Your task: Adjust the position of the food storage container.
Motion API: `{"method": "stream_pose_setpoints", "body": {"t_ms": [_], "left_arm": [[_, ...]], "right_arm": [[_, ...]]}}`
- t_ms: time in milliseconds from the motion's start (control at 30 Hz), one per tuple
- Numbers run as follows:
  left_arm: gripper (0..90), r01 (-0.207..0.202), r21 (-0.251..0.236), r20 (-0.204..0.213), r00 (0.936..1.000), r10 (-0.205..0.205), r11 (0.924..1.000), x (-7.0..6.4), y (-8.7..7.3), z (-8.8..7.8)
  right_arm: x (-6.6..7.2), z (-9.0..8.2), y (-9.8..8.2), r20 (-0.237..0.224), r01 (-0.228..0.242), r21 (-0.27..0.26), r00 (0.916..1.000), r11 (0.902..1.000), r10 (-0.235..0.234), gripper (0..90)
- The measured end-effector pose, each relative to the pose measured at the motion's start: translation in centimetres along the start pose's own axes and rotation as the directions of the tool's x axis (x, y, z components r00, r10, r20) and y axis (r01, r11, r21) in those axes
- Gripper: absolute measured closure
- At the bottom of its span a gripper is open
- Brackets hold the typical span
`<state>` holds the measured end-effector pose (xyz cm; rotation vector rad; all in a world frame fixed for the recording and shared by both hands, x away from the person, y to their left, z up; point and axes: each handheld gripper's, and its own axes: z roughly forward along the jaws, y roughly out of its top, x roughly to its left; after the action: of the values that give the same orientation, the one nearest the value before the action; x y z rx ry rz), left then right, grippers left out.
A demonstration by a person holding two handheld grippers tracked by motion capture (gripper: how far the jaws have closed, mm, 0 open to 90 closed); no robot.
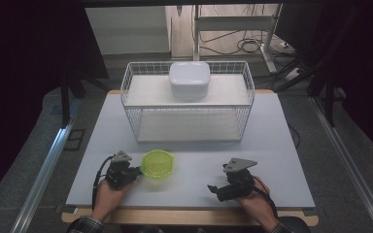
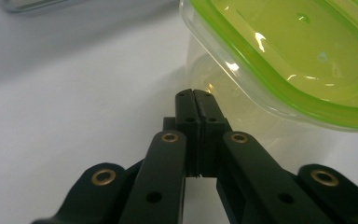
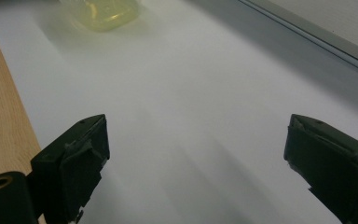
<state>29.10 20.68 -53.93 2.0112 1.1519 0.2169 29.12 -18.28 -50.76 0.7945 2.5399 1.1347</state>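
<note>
A clear container with a lime-green lid (image 1: pixel 157 164) sits on the white table mat (image 1: pixel 272 145), in front of the wire rack. My left gripper (image 1: pixel 137 171) lies just to its left, pointing at it. In the left gripper view the jaws are pressed together with nothing between them, and the left gripper (image 2: pixel 194 95) has its tips at the clear side wall of the container (image 2: pixel 298 60), under the lid's rim. My right gripper (image 1: pixel 216 190) rests near the front right of the mat, pointing left. In its own view the right gripper (image 3: pixel 196 140) stands wide open over bare mat, with the container (image 3: pixel 102 11) blurred far ahead.
A white wire rack (image 1: pixel 189 102) with two shelves stands at the back of the mat. A white lidded box (image 1: pixel 189 79) sits on its upper shelf. The table's wooden front edge (image 3: pixel 2 121) runs close by the right gripper.
</note>
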Motion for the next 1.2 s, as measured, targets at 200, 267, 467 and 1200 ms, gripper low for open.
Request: {"method": "stream_pose_setpoints", "body": {"t_ms": [200, 267, 467, 1200], "left_arm": [[89.6, -0.030, 0.009, 0.020, 0.9994, 0.029, 0.9995, -1.0, 0.4, 0.7], [89.7, -0.035, 0.008, 0.032, 0.9989, 0.035, 0.9993, -1.4, 0.6, 1.0], [89.6, -0.071, 0.009, 0.061, 0.9957, 0.070, 0.9975, -2.8, 1.2, 1.9], [82.5, -0.161, 0.004, 0.071, 0.9844, 0.161, 0.9869, -6.0, 2.0, 3.0]], "right_arm": [[0.0, 0.1, 0.0, 0.000, 0.000, 0.003, 1.0000, 1.0000, 0.000, 7.0], [0.0, 0.1, 0.0, 0.000, 0.001, 0.004, 1.0000, 1.0000, -0.001, 7.0], [0.0, 0.1, -0.1, -0.002, 0.001, 0.009, 1.0000, 1.0000, -0.001, 7.0], [-0.2, 0.2, -0.2, -0.013, -0.019, 0.018, 0.9997, 0.9997, 0.020, 6.9]]}}
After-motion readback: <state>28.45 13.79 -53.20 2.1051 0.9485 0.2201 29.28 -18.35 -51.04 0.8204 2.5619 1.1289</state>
